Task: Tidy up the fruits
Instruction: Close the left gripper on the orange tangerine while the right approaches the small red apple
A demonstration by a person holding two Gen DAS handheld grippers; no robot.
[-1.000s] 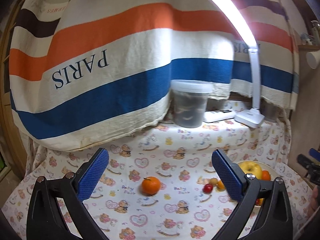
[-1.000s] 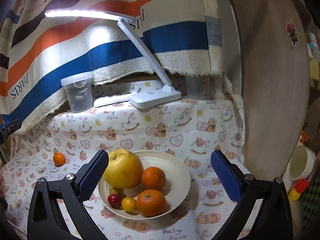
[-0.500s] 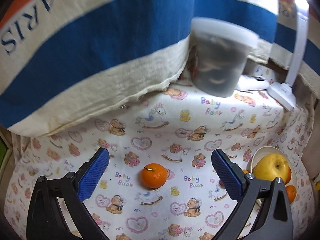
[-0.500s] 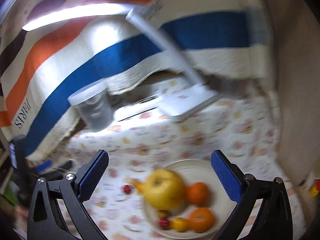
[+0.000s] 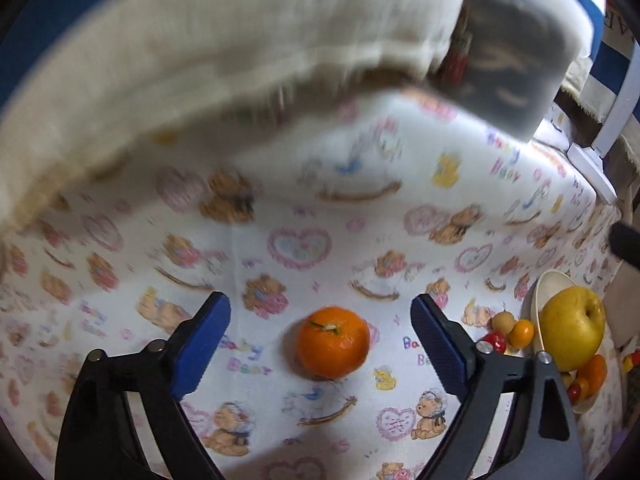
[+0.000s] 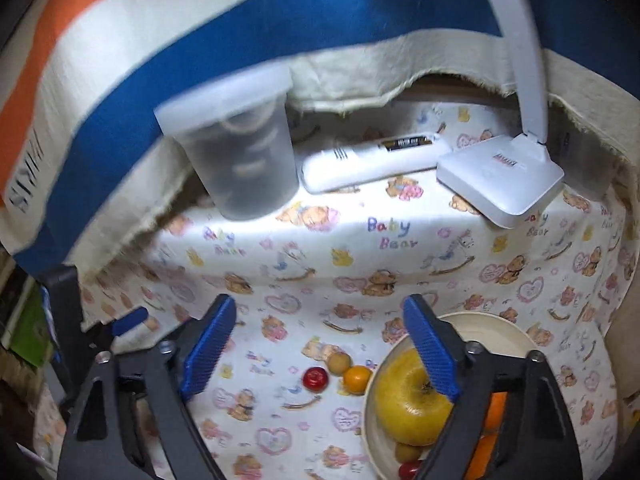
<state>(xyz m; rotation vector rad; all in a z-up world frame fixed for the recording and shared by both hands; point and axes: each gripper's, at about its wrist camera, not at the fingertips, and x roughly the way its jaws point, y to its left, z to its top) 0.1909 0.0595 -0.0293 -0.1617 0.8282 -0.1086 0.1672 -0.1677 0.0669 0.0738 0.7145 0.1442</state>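
Observation:
An orange mandarin (image 5: pixel 332 342) lies on the bear-print cloth between the blue pads of my left gripper (image 5: pixel 320 345). Its jaws are closing, and the pads are still clear of the fruit on both sides. My right gripper (image 6: pixel 319 349) hovers left of the cream bowl (image 6: pixel 484 320), jaws closing with nothing pressed between them. Under it lie three small fruits: a red one (image 6: pixel 315 378), a tan one (image 6: pixel 339 362) and a small orange one (image 6: pixel 357 378). The bowl holds a big yellow apple (image 6: pixel 404 400) and mandarins, partly hidden by the right finger.
A lidded translucent tub (image 6: pixel 240 152), a white remote-like bar (image 6: pixel 372 160) and a white desk lamp's base (image 6: pixel 500 176) stand at the back. A striped cloth (image 6: pixel 320 12) hangs behind them. The bowl (image 5: pixel 548 292) sits near the table's right edge.
Both views have tipped down and come closer to the table. The left gripper closed in on the mandarin. The right one swung left from the bowl to the small fruits. Both jaws have narrowed.

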